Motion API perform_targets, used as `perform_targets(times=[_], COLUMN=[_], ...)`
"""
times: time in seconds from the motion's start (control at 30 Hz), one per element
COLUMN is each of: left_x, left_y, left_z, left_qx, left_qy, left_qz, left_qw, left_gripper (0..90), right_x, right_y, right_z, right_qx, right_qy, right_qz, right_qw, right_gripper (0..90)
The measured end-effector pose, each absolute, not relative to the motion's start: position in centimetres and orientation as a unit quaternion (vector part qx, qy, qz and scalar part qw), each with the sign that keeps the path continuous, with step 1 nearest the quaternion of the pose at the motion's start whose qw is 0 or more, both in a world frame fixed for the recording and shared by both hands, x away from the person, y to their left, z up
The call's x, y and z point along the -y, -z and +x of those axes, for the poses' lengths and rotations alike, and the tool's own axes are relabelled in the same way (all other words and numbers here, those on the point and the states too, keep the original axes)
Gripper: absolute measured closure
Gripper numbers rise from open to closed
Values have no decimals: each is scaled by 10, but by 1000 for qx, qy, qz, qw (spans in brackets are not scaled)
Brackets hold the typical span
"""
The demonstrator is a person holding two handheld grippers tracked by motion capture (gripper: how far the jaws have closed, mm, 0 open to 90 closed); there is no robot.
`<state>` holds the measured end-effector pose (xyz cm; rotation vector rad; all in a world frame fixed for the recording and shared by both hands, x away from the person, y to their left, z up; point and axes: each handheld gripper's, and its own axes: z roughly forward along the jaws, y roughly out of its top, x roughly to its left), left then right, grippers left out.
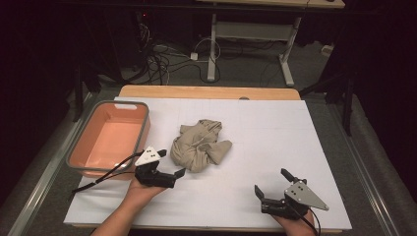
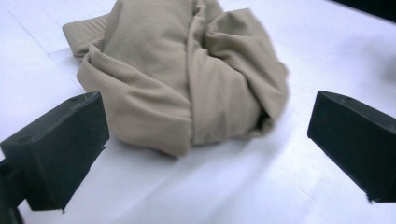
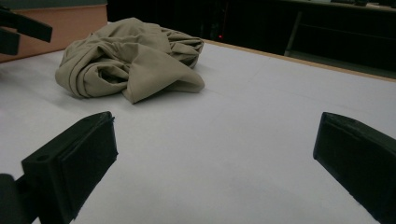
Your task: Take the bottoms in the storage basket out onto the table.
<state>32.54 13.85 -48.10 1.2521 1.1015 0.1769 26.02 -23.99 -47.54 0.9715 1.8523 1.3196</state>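
Note:
A crumpled beige cloth [image 1: 199, 145] lies in a heap at the middle of the white-covered table [image 1: 265, 132]. My left gripper [image 1: 171, 163] sits just to the cloth's near left, open, its jaws pointing at the heap. In the left gripper view the cloth [image 2: 187, 74] bulks close ahead of the left gripper [image 2: 208, 121], whose spread jaws hold nothing. My right gripper [image 1: 271, 181] rests near the table's front right edge, open and holding nothing. In the right gripper view the right gripper [image 3: 215, 126] faces bare table, and the cloth [image 3: 126, 60] lies farther off to the upper left.
An orange basin with a grey rim [image 1: 143, 129] stands at the table's left, with nothing inside it. Its wall [image 3: 60, 23] appears behind the cloth in the right gripper view. Beyond the far wooden edge [image 1: 206, 92] are cables and desk legs on the floor.

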Motion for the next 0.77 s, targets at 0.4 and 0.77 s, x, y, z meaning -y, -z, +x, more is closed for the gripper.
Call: perform_targets(times=[0.4,0.77], left_x=[-162,-160], left_y=[485,485], left_z=[270,276], left_qx=[-460,-454], left_qy=[-84,-69], left_qz=[528,529], left_qw=[709,714], left_gripper=[0,0], right_x=[238,236], right_y=[471,476], right_z=[245,244], right_qx=[-695,-691], right_qy=[-512,-507], right_qz=[375,376], right_qw=[339,352], right_gripper=[5,5])
